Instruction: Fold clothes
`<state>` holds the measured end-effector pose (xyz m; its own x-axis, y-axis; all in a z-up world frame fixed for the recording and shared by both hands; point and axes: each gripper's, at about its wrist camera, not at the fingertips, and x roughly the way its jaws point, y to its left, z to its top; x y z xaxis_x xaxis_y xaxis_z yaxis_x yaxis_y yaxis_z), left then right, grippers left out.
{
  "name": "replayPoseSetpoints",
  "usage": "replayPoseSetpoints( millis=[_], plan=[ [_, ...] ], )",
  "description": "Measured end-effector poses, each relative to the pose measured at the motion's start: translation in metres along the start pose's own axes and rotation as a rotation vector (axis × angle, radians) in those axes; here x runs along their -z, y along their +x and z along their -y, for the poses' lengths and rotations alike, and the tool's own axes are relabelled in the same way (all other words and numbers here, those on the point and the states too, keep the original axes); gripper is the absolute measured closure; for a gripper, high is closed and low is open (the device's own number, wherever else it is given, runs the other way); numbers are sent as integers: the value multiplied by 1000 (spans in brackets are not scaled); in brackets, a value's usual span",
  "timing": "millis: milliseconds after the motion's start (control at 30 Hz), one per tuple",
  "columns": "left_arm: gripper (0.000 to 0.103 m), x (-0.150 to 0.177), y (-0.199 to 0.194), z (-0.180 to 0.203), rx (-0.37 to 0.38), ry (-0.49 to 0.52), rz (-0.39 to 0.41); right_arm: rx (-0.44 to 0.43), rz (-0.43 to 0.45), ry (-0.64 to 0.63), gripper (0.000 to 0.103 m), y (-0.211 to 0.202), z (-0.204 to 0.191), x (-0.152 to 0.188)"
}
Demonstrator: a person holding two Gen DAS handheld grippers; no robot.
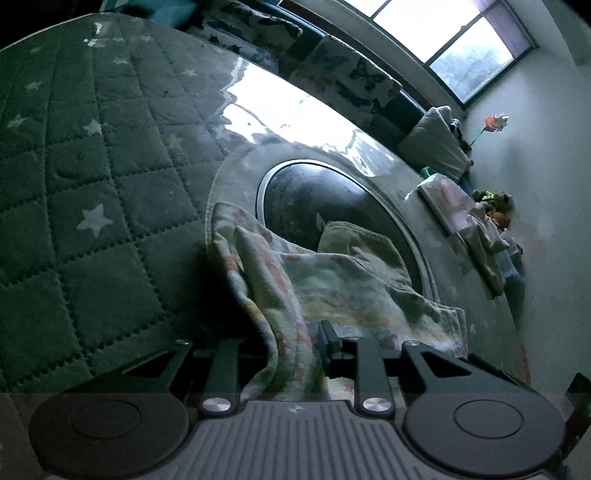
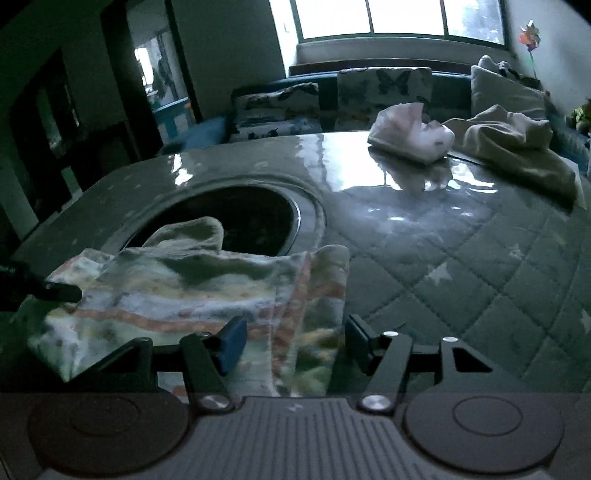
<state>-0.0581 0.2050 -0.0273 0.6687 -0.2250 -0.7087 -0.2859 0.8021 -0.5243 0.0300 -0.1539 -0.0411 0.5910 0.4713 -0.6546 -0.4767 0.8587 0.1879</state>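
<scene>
Cloth [image 1: 332, 291], patterned, is draped at the near edge of the table [image 1: 236, 122], part of it lying over the dark round inset [image 1: 317, 199]. Left gripper [image 1: 314, 347]: cloth is pinched at the fingers; only one fingertip [image 1: 330, 341] is seen, the other is hidden by fabric, so the jaws read as closed on the cloth. A fold hangs down between the gripper arms. Right gripper [image 2: 291, 341]: jaws are parted, blue pad [image 2: 232, 341] on one side, dark finger on the other; a hanging fold of cloth [image 2: 192, 288] is seen between them. Whether the pads touch the fabric cannot be told. Left gripper's tip [image 2: 55, 291] is seen in the right wrist view at the cloth's far corner. Folded pink item [image 2: 412, 134] and a beige garment [image 2: 517, 144] are lying on the far side of the table, well apart from the cloth. Quilted star mat [image 1: 74, 184] is seen beside the glossy part. Cushions [image 2: 384, 92] and a window [image 2: 369, 18] are behind the table.
</scene>
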Motion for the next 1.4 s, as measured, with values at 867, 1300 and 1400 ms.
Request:
replayPoseSetpoints(
  millis=[867,1300,1400],
  plan=[
    [87,-4,1,13,-36,88,0,-183,-17,230,93,6,24,-5],
    [90,-16,-2,81,-7,301,35,-89,126,147,94,-49,14,-23],
    [90,-17,4,100,-3,341,38,-61,152,145,94,-62,20,-26]
  ],
)
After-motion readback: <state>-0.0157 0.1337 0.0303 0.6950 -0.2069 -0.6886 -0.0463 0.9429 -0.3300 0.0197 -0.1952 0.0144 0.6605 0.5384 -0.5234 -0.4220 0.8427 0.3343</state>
